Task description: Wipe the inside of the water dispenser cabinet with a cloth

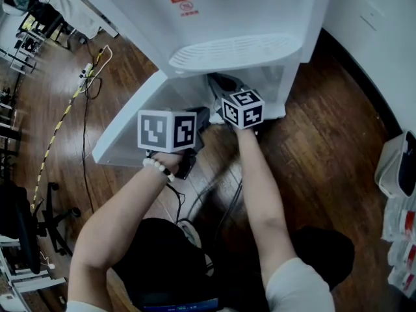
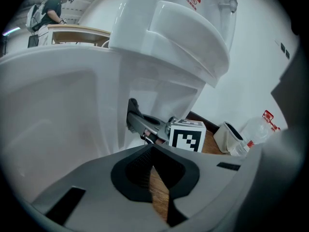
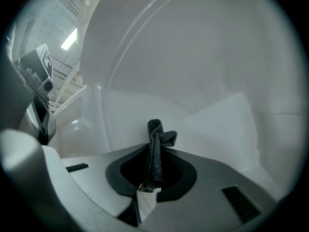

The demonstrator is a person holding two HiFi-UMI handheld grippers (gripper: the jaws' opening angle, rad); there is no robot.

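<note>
Right gripper (image 3: 152,178) is clamped on a dark cloth (image 3: 155,144), held inside the white cabinet (image 3: 203,71) of the dispenser (image 1: 227,12); left gripper (image 2: 153,158), jaws together and empty, sits beside the open door (image 1: 120,138)

**Tally of what is in view**

- One water dispenser (image 1: 240,18), with one open cabinet door (image 1: 130,125) and one red sticker (image 1: 184,4) on its front.
- Two grippers, the left gripper (image 2: 153,151) and the right gripper (image 3: 154,166).
- Two marker cubes, one on the left (image 1: 166,130) and one on the right (image 1: 243,108).
- One dark cloth (image 3: 155,144), pinched in the right gripper's jaws.
- Two forearms, left (image 1: 110,226) and right (image 1: 260,187).
- One bead bracelet (image 1: 158,167).
- On the wooden floor (image 1: 325,129): one power strip (image 1: 86,70), one office chair (image 1: 39,220) and one white bin (image 1: 396,168).
- One clear bottle (image 2: 258,129) beside that bin.
- One person (image 2: 48,11) far off at a desk.
</note>
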